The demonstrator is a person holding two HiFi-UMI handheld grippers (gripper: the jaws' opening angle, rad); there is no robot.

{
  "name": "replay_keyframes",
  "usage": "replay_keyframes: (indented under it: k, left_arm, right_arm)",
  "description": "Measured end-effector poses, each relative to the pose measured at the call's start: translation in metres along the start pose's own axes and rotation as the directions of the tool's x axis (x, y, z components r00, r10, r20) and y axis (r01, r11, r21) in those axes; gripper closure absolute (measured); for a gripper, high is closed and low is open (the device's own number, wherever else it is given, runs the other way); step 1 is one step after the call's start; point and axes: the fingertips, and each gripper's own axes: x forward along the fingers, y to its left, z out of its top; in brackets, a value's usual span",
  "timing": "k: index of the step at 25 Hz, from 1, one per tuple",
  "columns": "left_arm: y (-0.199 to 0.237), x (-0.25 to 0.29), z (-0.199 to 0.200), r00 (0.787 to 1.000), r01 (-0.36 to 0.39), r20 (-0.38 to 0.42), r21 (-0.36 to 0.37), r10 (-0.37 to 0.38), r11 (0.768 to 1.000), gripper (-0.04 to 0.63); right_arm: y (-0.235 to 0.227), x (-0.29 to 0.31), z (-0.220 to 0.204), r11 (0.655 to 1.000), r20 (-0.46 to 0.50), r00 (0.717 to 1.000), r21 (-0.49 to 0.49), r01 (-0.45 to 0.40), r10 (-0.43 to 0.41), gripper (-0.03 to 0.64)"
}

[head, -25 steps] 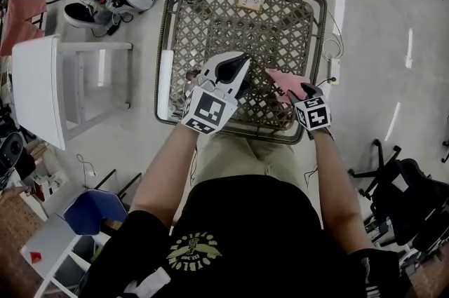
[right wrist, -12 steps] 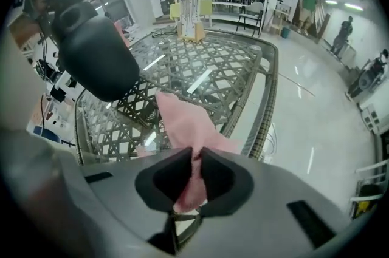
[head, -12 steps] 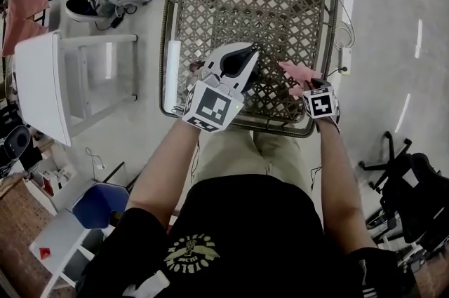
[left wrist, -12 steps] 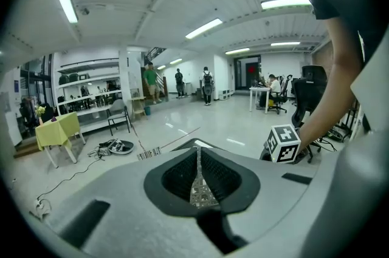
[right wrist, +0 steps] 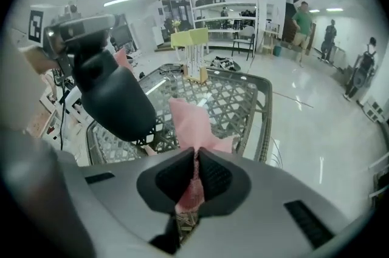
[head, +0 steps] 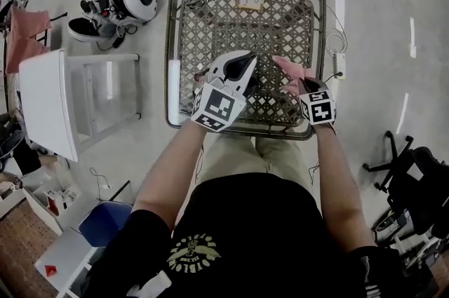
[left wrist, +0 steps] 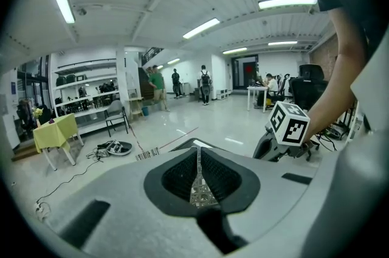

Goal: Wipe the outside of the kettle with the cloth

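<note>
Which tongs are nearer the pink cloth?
Right. The right tongs are closing with the cloth between them; the left tongs, shut and empty, sit apart to its left.

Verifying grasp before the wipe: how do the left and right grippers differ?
Left gripper: jaws together, nothing between them; right gripper: jaws closing, pink cloth pinched between them. Left gripper sits over the middle of the lattice table; right gripper near its right side. Both hover above its near half.

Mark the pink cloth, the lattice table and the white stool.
pink cloth (head: pixel 290 71): head view, its middle.
lattice table (head: pixel 224 26): head view, bare weave.
white stool (head: pixel 45 104): head view, flat top.
</note>
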Motion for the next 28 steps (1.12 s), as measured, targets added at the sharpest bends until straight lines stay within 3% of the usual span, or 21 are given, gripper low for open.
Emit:
replay_keyframes:
  k: [6,12,16,20,28]
  left_arm:
    - [0.000,0.000,0.000,1.000,0.001,-0.004,0.003,-0.001,1.000,0.586]
    - [-0.002,0.001,-0.002,1.000,0.014,-0.006,0.012,-0.014,1.000,0.586]
    - [-0.007,0.003,-0.004,0.999,0.030,-0.034,0.064,-0.027,0.998,0.586]
    - [-0.009,0.002,-0.003,0.999,0.044,-0.028,0.090,-0.041,0.995,0.586]
    - [-0.010,-0.001,-0.002,0.998,0.067,-0.008,0.087,-0.067,0.994,0.586]
  right_arm:
    - [0.035,-0.008,0.054,0.997,0.080,0.995,-0.055,-0.049,0.054,0.595]
    - [0.088,-0.006,0.089,0.967,0.094,0.980,-0.200,-0.156,0.178,0.595]
    - [0.116,-0.004,0.086,0.925,0.044,0.967,-0.307,-0.224,0.249,0.595]
    - [0.134,-0.009,0.075,0.898,0.015,0.958,-0.352,-0.264,0.288,0.595]
    - [0.170,-0.022,0.048,0.886,-0.013,0.948,-0.354,-0.301,0.317,0.595]
